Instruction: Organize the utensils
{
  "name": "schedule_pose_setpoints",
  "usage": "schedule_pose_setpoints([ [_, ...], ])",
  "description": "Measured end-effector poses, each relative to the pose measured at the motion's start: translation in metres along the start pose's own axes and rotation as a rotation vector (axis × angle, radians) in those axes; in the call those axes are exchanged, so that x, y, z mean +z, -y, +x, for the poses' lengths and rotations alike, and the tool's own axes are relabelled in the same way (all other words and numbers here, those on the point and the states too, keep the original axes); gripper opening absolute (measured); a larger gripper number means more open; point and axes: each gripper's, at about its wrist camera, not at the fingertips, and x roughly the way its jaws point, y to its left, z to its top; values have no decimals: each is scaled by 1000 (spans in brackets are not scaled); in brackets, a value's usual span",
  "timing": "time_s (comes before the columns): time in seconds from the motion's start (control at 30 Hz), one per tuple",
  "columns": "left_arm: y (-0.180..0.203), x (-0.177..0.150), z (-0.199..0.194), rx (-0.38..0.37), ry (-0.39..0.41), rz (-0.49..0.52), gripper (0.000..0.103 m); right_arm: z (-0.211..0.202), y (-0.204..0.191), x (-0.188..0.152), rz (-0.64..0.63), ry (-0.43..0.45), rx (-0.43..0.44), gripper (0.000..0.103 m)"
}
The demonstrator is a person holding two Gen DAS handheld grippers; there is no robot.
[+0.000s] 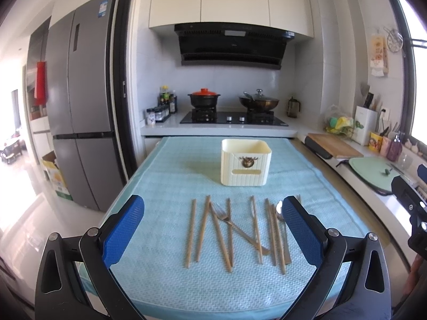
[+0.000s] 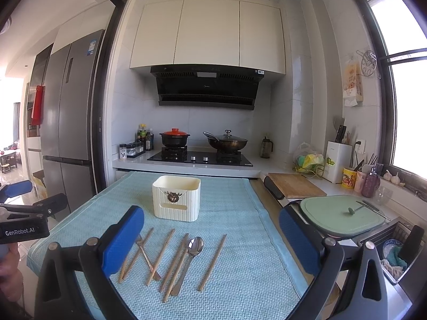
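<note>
Several wooden chopsticks (image 1: 205, 230) (image 2: 212, 262) lie side by side on a light blue towel (image 1: 173, 176) (image 2: 240, 213), mixed with a metal fork (image 1: 226, 220) (image 2: 142, 248) and a metal spoon (image 1: 280, 212) (image 2: 195, 246). Behind them stands a cream ribbed holder (image 1: 245, 164) (image 2: 176, 198), upright with nothing seen inside. My left gripper (image 1: 213, 224) hovers open above the utensils, blue pads wide apart. My right gripper (image 2: 210, 240) is open too, over the right end of the row. Nothing is held.
A stove (image 1: 233, 118) (image 2: 200, 157) with a red-lidded pot and a wok sits behind the table. A wooden board (image 2: 295, 185) and a green board (image 2: 341, 214) lie on the right counter. A fridge (image 1: 80, 106) stands left. The other gripper shows at each frame's edge.
</note>
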Motion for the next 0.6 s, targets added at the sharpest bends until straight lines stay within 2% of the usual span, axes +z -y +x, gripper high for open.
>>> schedule_pose_setpoints([
  [0.43, -17, -2, 17, 36, -22, -33, 103, 8, -4, -5, -4, -26, 5, 103],
  [0.6, -21, -6, 32, 20, -58, -17, 103, 16, -3, -8, -1, -41, 10, 103],
])
